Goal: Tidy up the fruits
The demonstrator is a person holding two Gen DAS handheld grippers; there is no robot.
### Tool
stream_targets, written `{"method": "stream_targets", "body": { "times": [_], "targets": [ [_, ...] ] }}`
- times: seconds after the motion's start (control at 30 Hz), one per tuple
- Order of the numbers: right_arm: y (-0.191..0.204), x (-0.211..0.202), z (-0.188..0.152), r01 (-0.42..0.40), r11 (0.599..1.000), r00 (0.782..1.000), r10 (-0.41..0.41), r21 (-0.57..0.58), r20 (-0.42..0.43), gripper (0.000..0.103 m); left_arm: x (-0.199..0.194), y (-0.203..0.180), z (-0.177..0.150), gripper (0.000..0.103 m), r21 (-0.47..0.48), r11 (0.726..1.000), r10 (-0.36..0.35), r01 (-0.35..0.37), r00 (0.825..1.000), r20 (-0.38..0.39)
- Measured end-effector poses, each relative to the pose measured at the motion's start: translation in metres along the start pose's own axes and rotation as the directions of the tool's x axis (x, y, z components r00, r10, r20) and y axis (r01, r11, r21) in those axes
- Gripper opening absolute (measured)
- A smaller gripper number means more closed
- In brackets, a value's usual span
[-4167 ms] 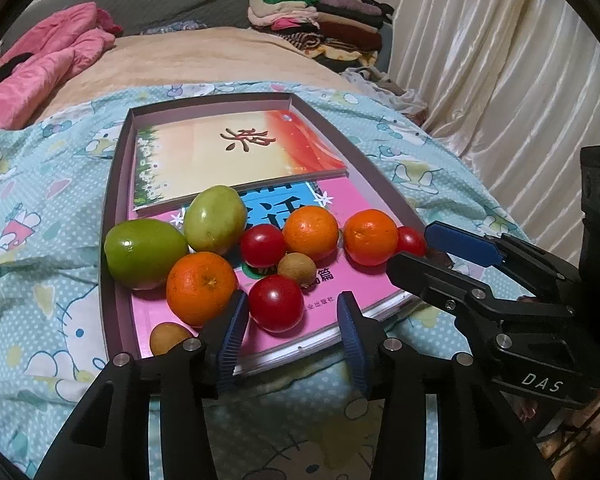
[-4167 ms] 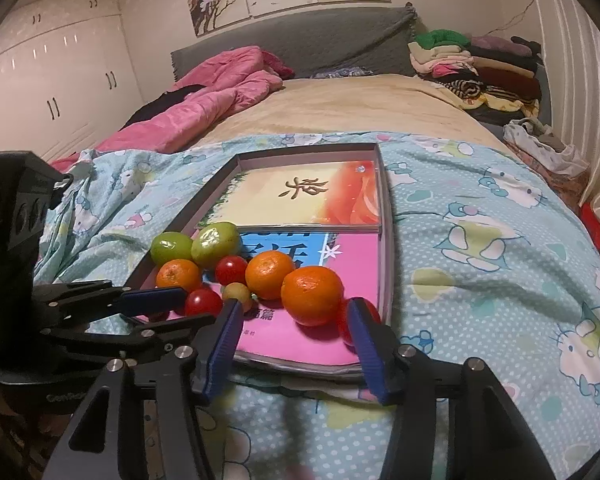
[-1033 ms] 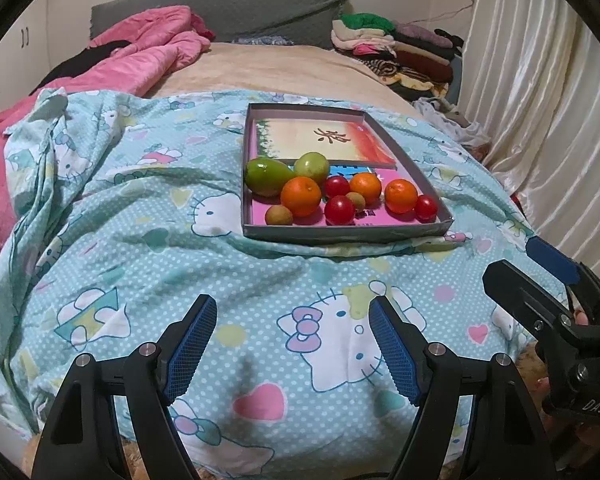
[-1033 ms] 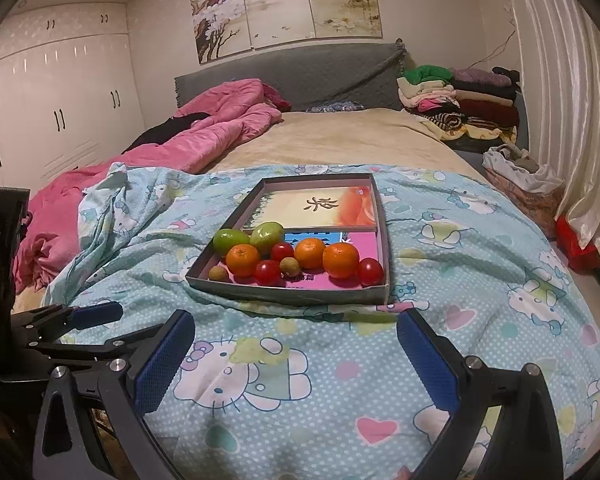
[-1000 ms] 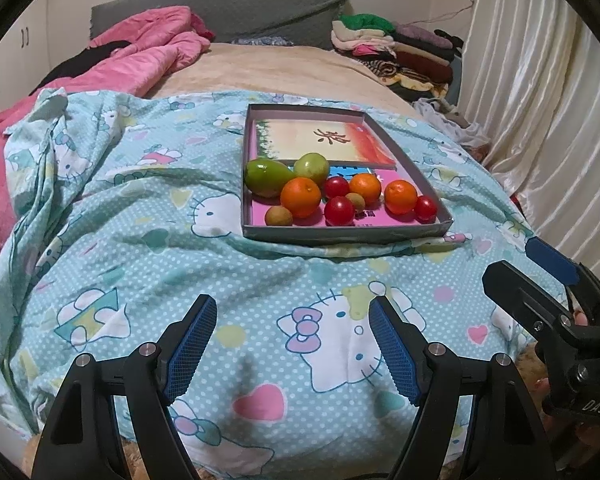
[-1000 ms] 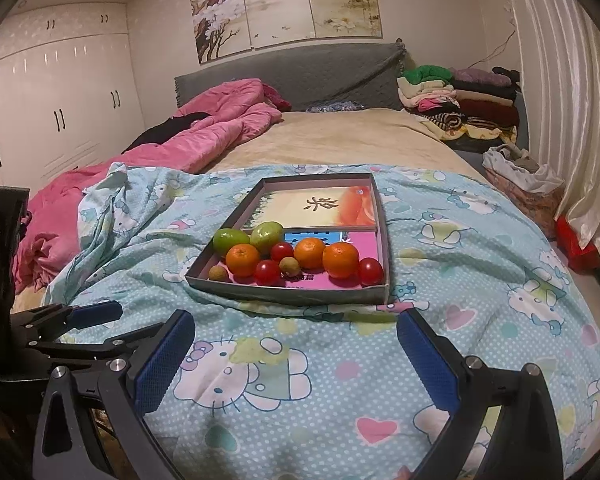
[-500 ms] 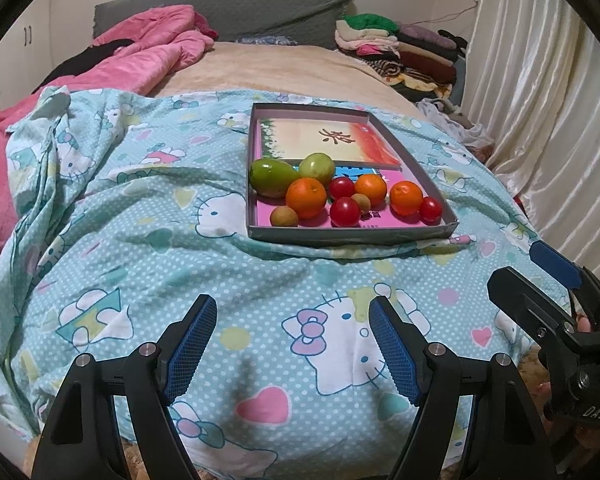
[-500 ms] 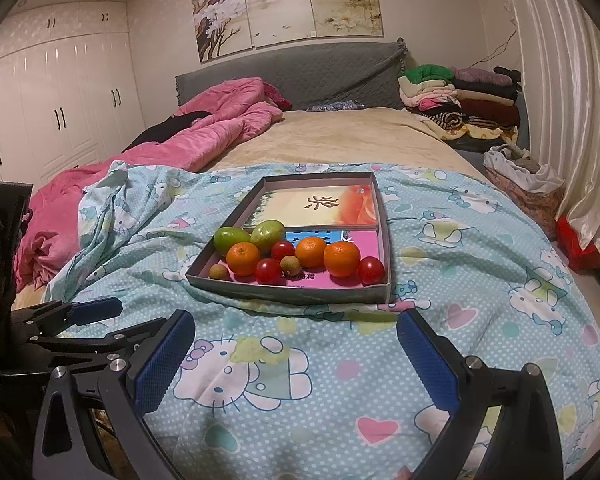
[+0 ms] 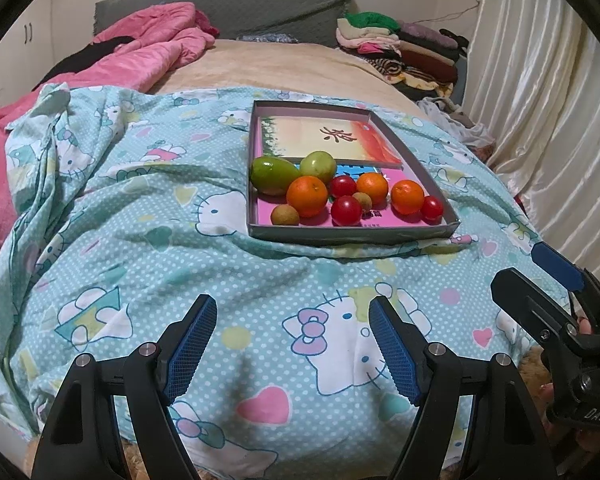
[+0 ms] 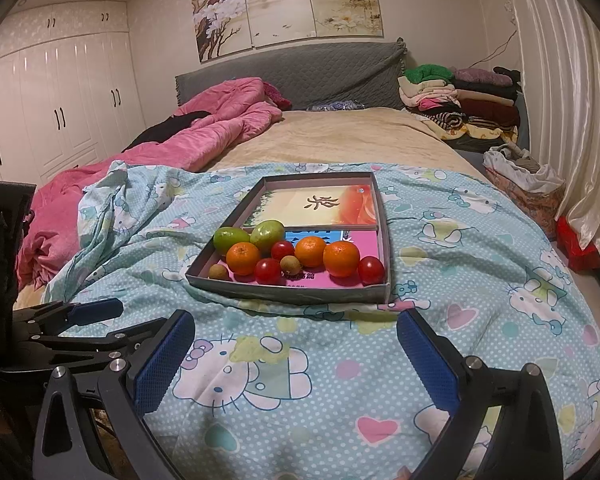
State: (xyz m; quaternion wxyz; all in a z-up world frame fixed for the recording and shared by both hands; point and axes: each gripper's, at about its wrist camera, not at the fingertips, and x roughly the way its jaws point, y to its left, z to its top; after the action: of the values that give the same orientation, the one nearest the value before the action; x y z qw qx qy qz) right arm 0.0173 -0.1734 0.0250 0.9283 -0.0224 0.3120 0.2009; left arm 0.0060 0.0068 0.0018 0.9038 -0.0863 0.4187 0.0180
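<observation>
Both claws have drawn well back from the tray (image 9: pixel 352 236) on the bed. The left claw (image 9: pixel 292 348) and right claw (image 10: pixel 296 364) hang released and empty. The fruits (image 9: pixel 307 195) sit grouped, so sorting looks finished.

You are facing a bed (image 10: pixel 340 136) under a beige sheet, with a blue cartoon-print quilt (image 10: pixel 480 264) spread over its near end and a pink duvet (image 10: pixel 204 128) bunched at the far left. A grey padded headboard (image 10: pixel 300 76) stands against the far wall, below three flower-painting panels (image 10: pixel 288 0). White wardrobe doors (image 10: pixel 56 116) line your left. Folded clothes (image 10: pixel 456 100) are stacked at the far right, beside pale glossy curtains (image 10: pixel 568 100). Warm indoor light fills the room.
</observation>
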Motion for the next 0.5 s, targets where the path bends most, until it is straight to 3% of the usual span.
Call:
{"method": "stream_targets", "body": {
  "times": [0.5],
  "targets": [
    [0.0005,0.0014,-0.0003,0.002,1.000,1.000,-0.002,-0.001,-0.005,0.102,-0.0009,-0.0003,0.0008,0.080,0.007,1.000,0.007,-0.007,1.000,0.005]
  ]
}}
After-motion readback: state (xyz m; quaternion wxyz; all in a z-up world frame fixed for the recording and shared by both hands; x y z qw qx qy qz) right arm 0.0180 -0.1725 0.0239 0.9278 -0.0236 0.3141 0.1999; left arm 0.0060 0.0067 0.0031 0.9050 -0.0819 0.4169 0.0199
